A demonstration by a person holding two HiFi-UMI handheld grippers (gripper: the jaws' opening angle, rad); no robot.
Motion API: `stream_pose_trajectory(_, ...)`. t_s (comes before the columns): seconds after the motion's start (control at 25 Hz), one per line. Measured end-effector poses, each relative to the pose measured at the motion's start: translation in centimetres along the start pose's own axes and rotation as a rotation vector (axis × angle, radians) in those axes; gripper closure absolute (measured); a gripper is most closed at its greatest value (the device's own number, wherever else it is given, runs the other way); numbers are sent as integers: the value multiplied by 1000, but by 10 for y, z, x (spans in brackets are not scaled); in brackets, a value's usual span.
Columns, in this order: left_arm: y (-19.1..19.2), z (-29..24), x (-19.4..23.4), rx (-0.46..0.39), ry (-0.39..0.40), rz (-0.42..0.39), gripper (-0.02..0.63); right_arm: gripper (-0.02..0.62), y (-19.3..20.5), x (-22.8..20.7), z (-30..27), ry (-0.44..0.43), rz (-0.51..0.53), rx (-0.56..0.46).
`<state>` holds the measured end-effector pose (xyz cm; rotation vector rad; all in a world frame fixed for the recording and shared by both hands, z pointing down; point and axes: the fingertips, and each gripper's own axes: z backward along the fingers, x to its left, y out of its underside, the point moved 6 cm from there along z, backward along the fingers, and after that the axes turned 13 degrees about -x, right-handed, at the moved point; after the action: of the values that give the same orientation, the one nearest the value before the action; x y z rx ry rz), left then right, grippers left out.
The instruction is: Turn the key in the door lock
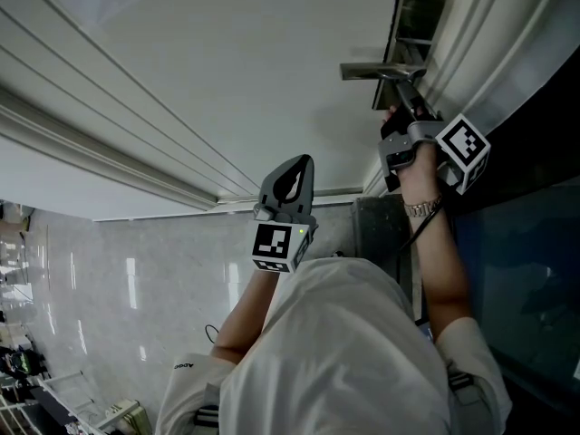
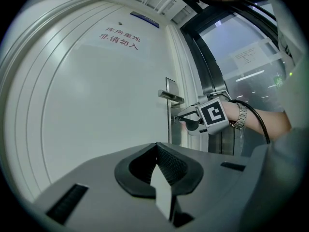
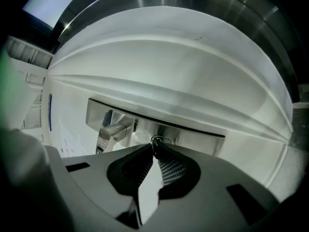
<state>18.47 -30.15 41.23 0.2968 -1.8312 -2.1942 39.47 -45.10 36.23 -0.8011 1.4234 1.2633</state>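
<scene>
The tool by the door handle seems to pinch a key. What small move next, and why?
Probably roll the right tool to twist the key: its tips pinch the key in the lock plate near the door handle, and the door looks closed.

One door, its fittings, and two tools

One white panelled door (image 2: 96, 110) carries one silver lever handle (image 2: 170, 96), one steel lock plate (image 3: 203, 140), one small metal key (image 3: 156, 140) and one red-lettered sign (image 2: 119, 36). There are two grey grippers, the left gripper (image 1: 299, 163) and the right gripper (image 2: 179, 118), and one metal wristwatch (image 1: 422, 208).
</scene>
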Motion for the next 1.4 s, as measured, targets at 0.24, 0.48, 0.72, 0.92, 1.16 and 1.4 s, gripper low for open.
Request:
stream_pose_trajectory(0.24, -2, -1, -1, -17, 3, -5, 597, 572, -1, 0, -1, -10, 44, 7)
stream_pose_trajectory(0.48, -2, -1, -1, -9, 3, -8, 598, 563, 0, 0, -1, -14, 93, 24)
stream_pose_trajectory(0.72, 1, -2, 2, 1, -6, -7, 598, 532, 16, -10, 0, -18, 108, 101)
stream_pose_trajectory(0.92, 3, 7, 11, 5, -35, -8, 598, 534, 47, -18, 8, -12, 156, 186)
stream_pose_trajectory(1.16, 0, 26, 30, 9, -91, -16, 597, 542, 94, -25, 17, -21, 270, 286)
stream_pose_trajectory(1.4, -6, 53, 58, 9, -174, -21, 598, 592, 149, -22, 29, -65, 375, 409)
